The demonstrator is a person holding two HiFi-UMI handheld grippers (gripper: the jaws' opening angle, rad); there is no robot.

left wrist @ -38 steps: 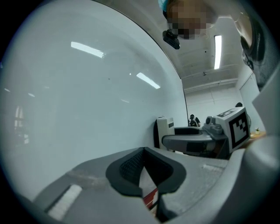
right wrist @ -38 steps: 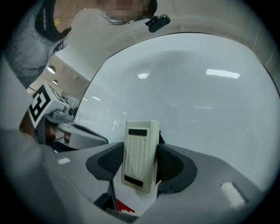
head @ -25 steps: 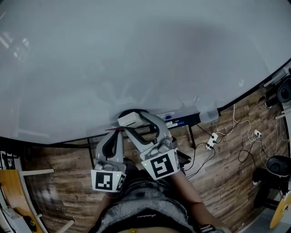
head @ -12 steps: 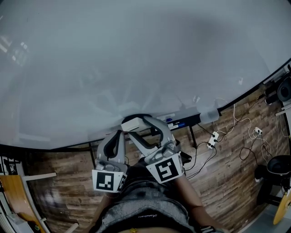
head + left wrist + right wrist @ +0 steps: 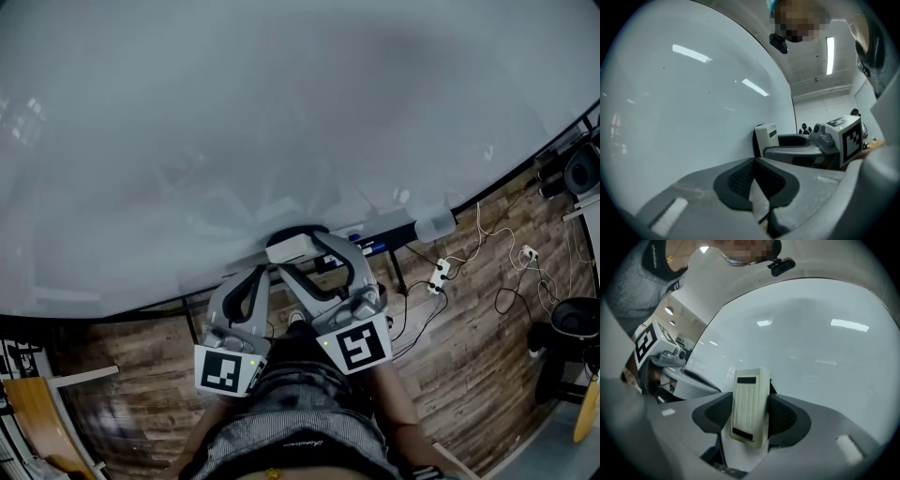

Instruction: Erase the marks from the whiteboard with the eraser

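Right gripper [image 5: 750,414] was clamped on the eraser [image 5: 749,404], one pad on each long side, its white ribbed back toward the camera. In the head view I had it at the bottom edge of the whiteboard [image 5: 281,112], near the middle. I could not tell whether the felt touched the surface.

Left gripper [image 5: 758,183] was clenched on nothing, just beside the right one and below that same edge.

Progress: I found no pen strokes anywhere on the board, only faint grey smears and ceiling-light reflections. I judged the wiping essentially complete; at most a residue pass was left, then setting the eraser down.

Writing: two dark label patches on the eraser, unreadable. The marker cubes carried square patterns, no text.
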